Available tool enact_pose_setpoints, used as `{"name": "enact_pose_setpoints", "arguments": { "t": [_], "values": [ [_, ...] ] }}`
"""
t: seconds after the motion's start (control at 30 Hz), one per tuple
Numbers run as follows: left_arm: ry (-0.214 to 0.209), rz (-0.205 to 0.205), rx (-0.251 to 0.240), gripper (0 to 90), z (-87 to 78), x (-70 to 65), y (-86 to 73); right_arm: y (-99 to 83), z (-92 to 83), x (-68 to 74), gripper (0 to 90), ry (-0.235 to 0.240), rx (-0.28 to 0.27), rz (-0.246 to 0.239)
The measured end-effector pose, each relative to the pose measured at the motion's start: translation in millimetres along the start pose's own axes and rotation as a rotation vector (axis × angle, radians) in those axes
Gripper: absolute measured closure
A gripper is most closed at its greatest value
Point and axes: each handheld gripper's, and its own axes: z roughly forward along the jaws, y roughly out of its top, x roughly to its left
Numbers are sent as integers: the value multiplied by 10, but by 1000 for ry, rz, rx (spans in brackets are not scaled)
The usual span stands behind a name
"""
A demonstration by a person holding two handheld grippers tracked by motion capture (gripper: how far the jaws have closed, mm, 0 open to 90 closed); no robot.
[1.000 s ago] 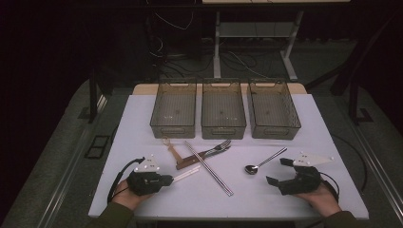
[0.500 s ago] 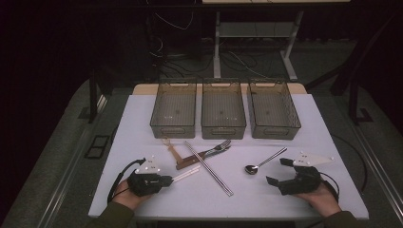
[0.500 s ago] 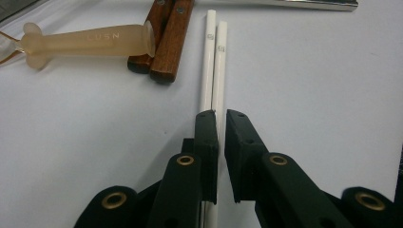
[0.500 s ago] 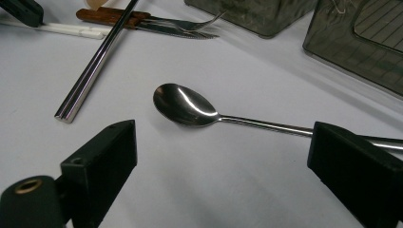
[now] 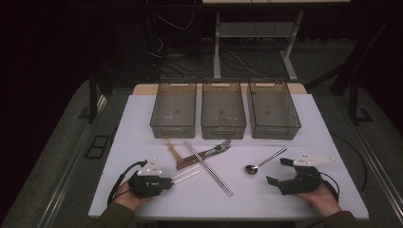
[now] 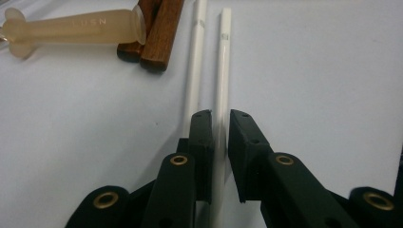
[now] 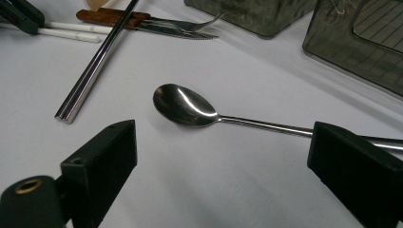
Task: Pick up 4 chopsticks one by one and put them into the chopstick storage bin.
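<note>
- Left gripper (image 6: 218,118): jaws nearly closed, having just eased apart a little; one white chopstick (image 6: 219,95) runs between them. A sliver of gap shows on either side of the stick, so whether the pads press on it cannot be told. In the high view this gripper (image 5: 167,181) lies low on the white table (image 5: 332,123), jaws pointing at the pile of cutlery.
- Second white chopstick (image 6: 194,71): just outside the left jaw, parallel to the first and outside the grip. In the high view the pair (image 5: 186,175) reaches away from the jaw tips.
- Wooden handles (image 6: 154,33): two, side by side, ahead of the left gripper and left of the chopsticks; a pale plastic handle (image 6: 71,29) lies across their ends.
- Right gripper (image 7: 221,152): jaws wide apart, holding nothing. In the high view it (image 5: 278,172) rests on the table in the person's hand.
- Spoon (image 7: 185,105): flat on the table just ahead of the right gripper, bowl between the lines of the two jaws, handle passing behind the right jaw, touching neither. High view: spoon (image 5: 263,161).
- Metal chopsticks (image 7: 90,71): ahead and left of the right gripper, laid together as a pair.
- Fork (image 7: 185,24): farther ahead, its wooden handle beyond the metal chopsticks.
- Three bins (image 5: 223,126): in a row beyond all the cutlery.
</note>
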Motion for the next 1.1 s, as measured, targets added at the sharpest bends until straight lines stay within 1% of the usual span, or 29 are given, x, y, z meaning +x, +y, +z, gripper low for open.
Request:
{"name": "enact_pose_setpoints", "arguments": {
  "t": [0.03, 0.07, 0.2, 0.23, 0.3, 0.37, 0.4, 0.53, 0.67, 0.87, 1.0, 1.07, 1.1],
  "values": [
    [1, -9, -4, 784, 2, -10, -2, 0, 0, -1, 94, 0, 1, -1],
    [1, 0, 3, 783, -4, -12, -6, 0, 0, 0, 94, 0, 1, -1],
    [-8, -9, -7, 783, -4, -36, -22, -1, 1, 3, 94, 0, 1, 1],
    [-9, 2, 1, 789, -10, -29, -24, -1, 1, 4, 94, 0, 2, 2],
    [-12, 6, 0, 809, -8, -24, -28, -1, 3, 8, 94, 1, 2, 2],
    [-18, 6, -3, 826, -7, -20, -33, -1, 4, 10, 94, 2, 2, 4],
    [-20, -1, -9, 829, -3, -22, -37, -1, 4, 10, 94, 3, 3, 5],
    [-27, 6, -12, 839, -2, -13, -38, -1, 6, 9, 94, 4, 4, 2],
    [-44, -10, -14, 842, -4, 14, -39, 0, 5, 10, 94, 4, 2, 2],
    [-54, -13, -10, 844, -10, 14, -25, 0, 3, 11, 94, 5, 3, -1],
    [-63, -25, -35, 843, -42, 15, -6, 0, 3, 10, 94, 5, 2, -2],
    [-56, -34, -49, 843, -57, 15, 6, 0, 3, 11, 94, 7, 1, -4],
    [-57, -33, -48, 843, -69, 18, 13, 0, 4, 10, 94, 9, -1, -7]
  ]
}}
